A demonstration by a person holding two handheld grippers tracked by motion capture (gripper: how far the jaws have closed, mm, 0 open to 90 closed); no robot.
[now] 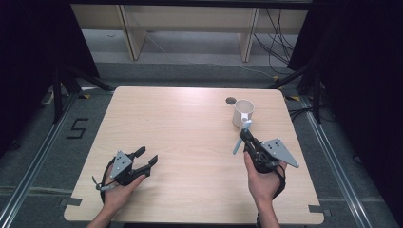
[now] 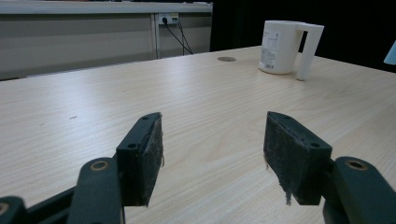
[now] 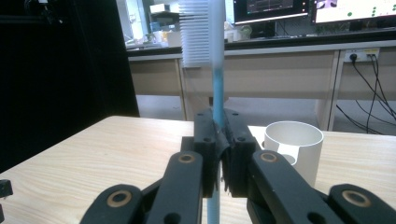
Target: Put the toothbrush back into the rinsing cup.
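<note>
**Toothbrush pinched low, cup close by**

Right gripper (image 3: 218,161) is clamped on a light-blue plastic toothbrush (image 3: 215,84), held upright with its white bristle head on top. It hangs just beside the white plastic handled cup (image 1: 243,113) at the table's far right. The hold is narrow, so the brush could pivot or slip if its tip catches the rim, and a nudge might tip the light cup. Left gripper (image 2: 212,149) rests jaws apart, empty, well away on the pale wooden table (image 1: 190,133). A small round hole (image 1: 231,100), probably a cable port, sits behind the cup.
</note>
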